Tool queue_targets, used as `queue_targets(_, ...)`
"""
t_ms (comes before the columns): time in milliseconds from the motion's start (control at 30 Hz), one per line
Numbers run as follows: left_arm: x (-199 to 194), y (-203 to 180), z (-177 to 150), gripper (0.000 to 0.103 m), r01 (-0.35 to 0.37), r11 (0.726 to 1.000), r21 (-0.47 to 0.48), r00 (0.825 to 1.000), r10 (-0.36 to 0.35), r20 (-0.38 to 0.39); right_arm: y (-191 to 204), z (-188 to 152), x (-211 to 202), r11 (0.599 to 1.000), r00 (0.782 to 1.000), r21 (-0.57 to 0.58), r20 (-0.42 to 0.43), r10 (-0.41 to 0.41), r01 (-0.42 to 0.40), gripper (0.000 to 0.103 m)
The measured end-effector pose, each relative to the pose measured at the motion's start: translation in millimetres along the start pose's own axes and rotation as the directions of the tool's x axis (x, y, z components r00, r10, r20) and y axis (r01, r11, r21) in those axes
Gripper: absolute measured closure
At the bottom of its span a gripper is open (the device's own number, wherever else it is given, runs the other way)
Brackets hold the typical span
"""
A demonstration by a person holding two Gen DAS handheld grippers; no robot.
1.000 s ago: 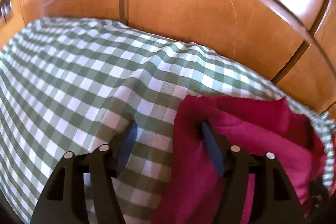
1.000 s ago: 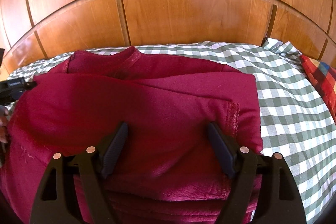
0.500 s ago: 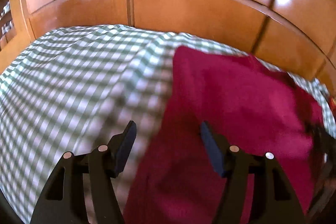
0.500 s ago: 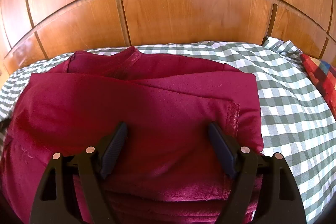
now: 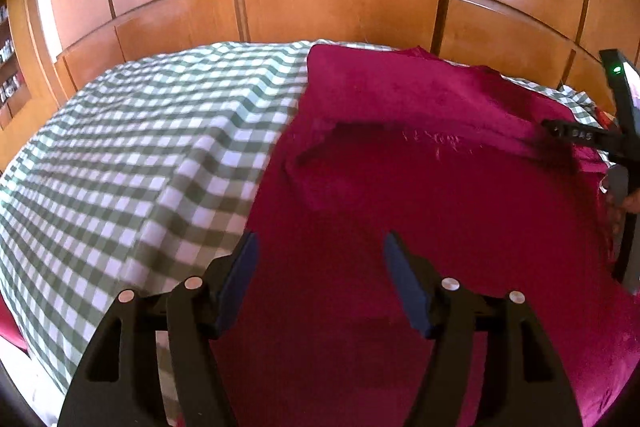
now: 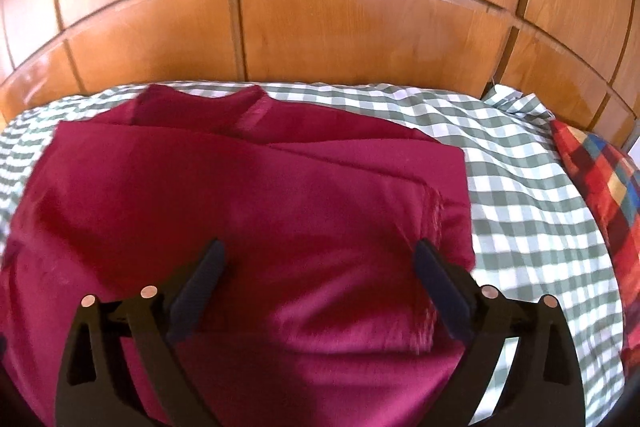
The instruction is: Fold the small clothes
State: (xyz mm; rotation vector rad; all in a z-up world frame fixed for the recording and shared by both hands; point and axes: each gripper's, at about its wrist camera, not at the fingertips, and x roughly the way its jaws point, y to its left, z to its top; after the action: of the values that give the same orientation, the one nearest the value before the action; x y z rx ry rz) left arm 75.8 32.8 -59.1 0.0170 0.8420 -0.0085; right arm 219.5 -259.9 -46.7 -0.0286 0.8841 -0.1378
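Observation:
A dark red garment lies folded on the green-and-white checked bedcover. In the right wrist view the garment shows its sleeves folded over its body and its neckline at the far end. My left gripper is open and empty above the garment's left part. My right gripper is open and empty above the garment's near right part. The right gripper's body also shows at the right edge of the left wrist view.
A wooden panelled headboard runs behind the bed. A red, blue and yellow checked cushion lies at the right on the bedcover. The bed's left edge drops off in the left wrist view.
My left gripper has pulled back and swung right, from the garment's left edge to above it. My right gripper has lifted and backed off a little. Both stayed open.

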Motion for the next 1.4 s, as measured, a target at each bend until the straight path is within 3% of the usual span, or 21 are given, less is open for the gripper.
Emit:
queue_targets(333,1,5,-18,0.036,-0.014,1.0,0.005,1.0,0.015,-0.023,-7,-70,-48,0.996,0.993,-0.045,-0.091,0.073,-0.078,0.006)
queue_targets(900,-10,6,-38,0.03,-0.024,1.0,0.014,1.0,0.024,0.0,-52,-163,-114,0.984,0.974,0.068,-0.149,0.173,-0.164,0.006)
queue_targets(1067,-21,17,-40,0.027,0.03,1.0,-0.005,1.0,-0.03,0.0,-53,-178,-135,0.955,0.936,0.09,-0.194,0.295,-0.282,0.006)
queue_targets(1200,-32,45,-50,0.027,0.087,0.996,-0.022,0.995,-0.088,-0.042,-55,-190,-148,0.929,0.9,0.112,-0.228,0.371,-0.354,0.01)
queue_targets(1300,-46,74,-62,0.027,0.125,0.99,-0.072,0.99,-0.129,-0.061,-57,-199,-158,0.91,0.875,0.139,-0.254,0.413,-0.39,0.019)
queue_targets(1400,-58,96,-81,0.034,0.178,0.978,-0.106,0.978,-0.188,-0.093,-56,-208,-165,0.906,0.859,0.132,-0.286,0.424,-0.403,0.034)
